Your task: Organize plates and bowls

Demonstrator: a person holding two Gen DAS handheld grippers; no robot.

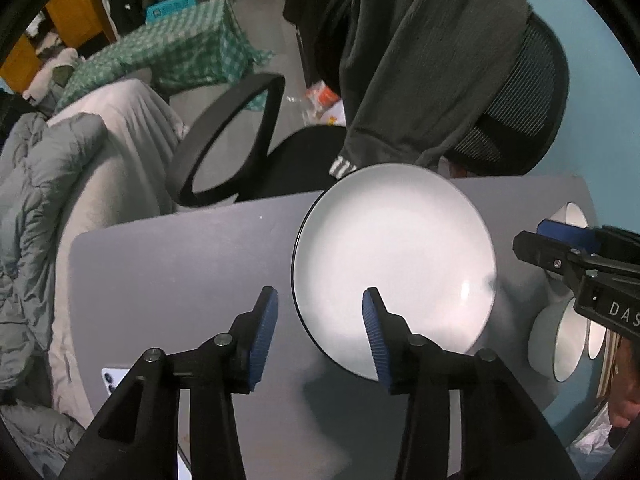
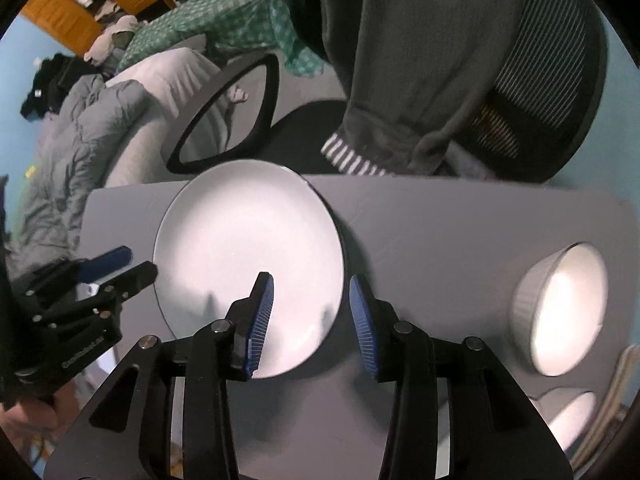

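A large white plate with a dark rim (image 1: 394, 268) (image 2: 248, 268) lies flat on the grey table (image 1: 180, 280) (image 2: 440, 232). My left gripper (image 1: 320, 300) is open and empty, its jaws straddling the plate's near left edge. My right gripper (image 2: 312, 288) is open and empty over the plate's near right edge. The right gripper also shows at the right of the left wrist view (image 1: 560, 248), and the left gripper at the left of the right wrist view (image 2: 116, 268). Two white bowls (image 2: 560, 312) (image 2: 568, 416) sit at the table's right; they also show in the left wrist view (image 1: 560, 336) (image 1: 572, 212).
A black office chair (image 1: 256, 148) (image 2: 256, 112) draped with a dark sweater (image 1: 420, 60) stands behind the table's far edge. A bed with grey bedding (image 1: 60, 200) is to the left. A phone (image 1: 112, 380) lies near the table's left front.
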